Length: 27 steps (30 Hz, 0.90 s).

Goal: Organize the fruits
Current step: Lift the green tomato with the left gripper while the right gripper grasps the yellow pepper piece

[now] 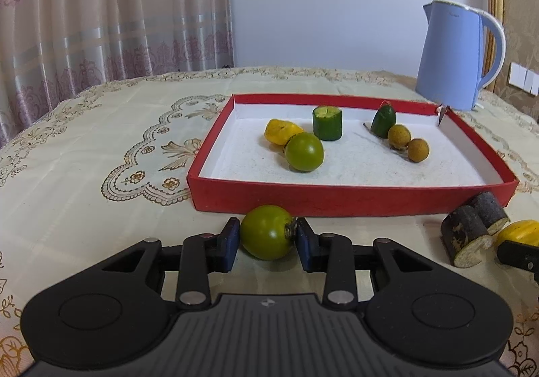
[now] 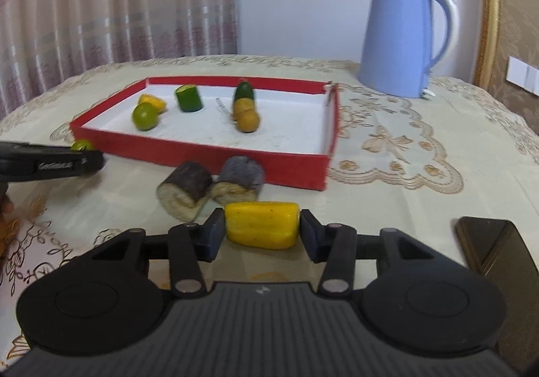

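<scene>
The left gripper (image 1: 267,237) is pinching a round green fruit (image 1: 267,231) just in front of the shallow red cardboard tray (image 1: 350,200), its blue pads pressed to the fruit's sides. The right gripper (image 2: 262,230) is bracketing a yellow block-shaped fruit piece (image 2: 262,225) lying on the embroidered cream tablecloth (image 2: 387,181), jaws close against both ends; whether the pads are truly biting, I cannot tell. Two dark-skinned cut chunks (image 2: 209,188) are sitting just beyond it, touching each other. My advice: be squeezing gently, since the block looks slippery, and be lifting straight up so it clears those chunks and the tray's near wall. Inside, a second green fruit (image 1: 304,151) and two brown round fruits (image 1: 408,143) are leaving bare floor at the right side.
</scene>
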### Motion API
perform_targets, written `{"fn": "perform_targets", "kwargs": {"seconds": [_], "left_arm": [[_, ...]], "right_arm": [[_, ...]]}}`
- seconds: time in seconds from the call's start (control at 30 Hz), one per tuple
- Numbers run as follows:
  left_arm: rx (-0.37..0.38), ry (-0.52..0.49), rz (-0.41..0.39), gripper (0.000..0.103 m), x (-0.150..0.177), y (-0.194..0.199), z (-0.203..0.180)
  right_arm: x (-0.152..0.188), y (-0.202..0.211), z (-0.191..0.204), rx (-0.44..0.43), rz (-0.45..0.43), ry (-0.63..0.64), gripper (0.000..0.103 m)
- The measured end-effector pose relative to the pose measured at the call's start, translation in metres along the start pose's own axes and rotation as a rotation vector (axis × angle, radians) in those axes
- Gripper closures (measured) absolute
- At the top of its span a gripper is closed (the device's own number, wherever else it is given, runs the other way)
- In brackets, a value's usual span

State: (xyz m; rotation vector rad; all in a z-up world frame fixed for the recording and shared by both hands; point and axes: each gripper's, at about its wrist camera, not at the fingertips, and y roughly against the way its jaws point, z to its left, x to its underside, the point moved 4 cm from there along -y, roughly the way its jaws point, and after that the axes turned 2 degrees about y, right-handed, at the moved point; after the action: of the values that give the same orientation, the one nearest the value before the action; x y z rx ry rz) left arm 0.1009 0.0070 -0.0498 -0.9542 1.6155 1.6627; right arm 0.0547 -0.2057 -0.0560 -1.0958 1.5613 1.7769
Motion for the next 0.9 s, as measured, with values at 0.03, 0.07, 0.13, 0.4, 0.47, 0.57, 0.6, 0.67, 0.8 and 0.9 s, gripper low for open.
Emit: {"fn": "perform_targets", "kwargs": {"seconds": [0.03,0.07,0.13,0.4,0.47,0.57,0.6,0.67,0.8,0.9], "left_arm": [[0.004,0.003,-0.007,0.069,0.0,0.001,0.0],[0.008,0.006,-0.009,0.069,0.0,0.002,0.0],[0.014,0.013,-0.008,0.069,-0.001,0.001,0.001],[0.005,-0.052,0.031,0.055,0.001,-0.004,-0.007],[-0.012,-0.071,0.035,0.038,0.0,-0.005,-0.01],[-0.023,-0.084,0.037,0.036,-0.001,-0.007,-0.012],[-0.022,-0.084,0.037,0.036,-0.002,-0.007,-0.012],[-0.018,-0.074,0.04,0.036,-0.002,-0.008,-0.011],[0.01,-0.056,0.04,0.054,-0.002,-0.007,-0.009],[0.006,-0.057,0.031,0.068,-0.001,-0.006,-0.009]], "right_arm": [[0.0,0.0,-0.003,0.001,-0.004,-0.012,0.058],[0.0,0.0,-0.005,-0.003,-0.004,-0.027,0.058],[0.0,0.0,-0.009,-0.018,-0.005,-0.05,0.058],[0.001,-0.001,-0.013,-0.03,-0.009,-0.074,0.058],[0.001,-0.001,-0.014,-0.033,-0.004,-0.081,0.058],[0.001,-0.003,-0.014,-0.033,0.005,-0.087,0.058],[0.001,-0.002,-0.015,-0.032,0.006,-0.089,0.058],[0.001,-0.003,-0.015,-0.034,0.011,-0.092,0.057],[0.001,-0.004,-0.015,-0.032,0.014,-0.089,0.057],[0.001,-0.004,-0.015,-0.032,0.017,-0.089,0.056]]}}
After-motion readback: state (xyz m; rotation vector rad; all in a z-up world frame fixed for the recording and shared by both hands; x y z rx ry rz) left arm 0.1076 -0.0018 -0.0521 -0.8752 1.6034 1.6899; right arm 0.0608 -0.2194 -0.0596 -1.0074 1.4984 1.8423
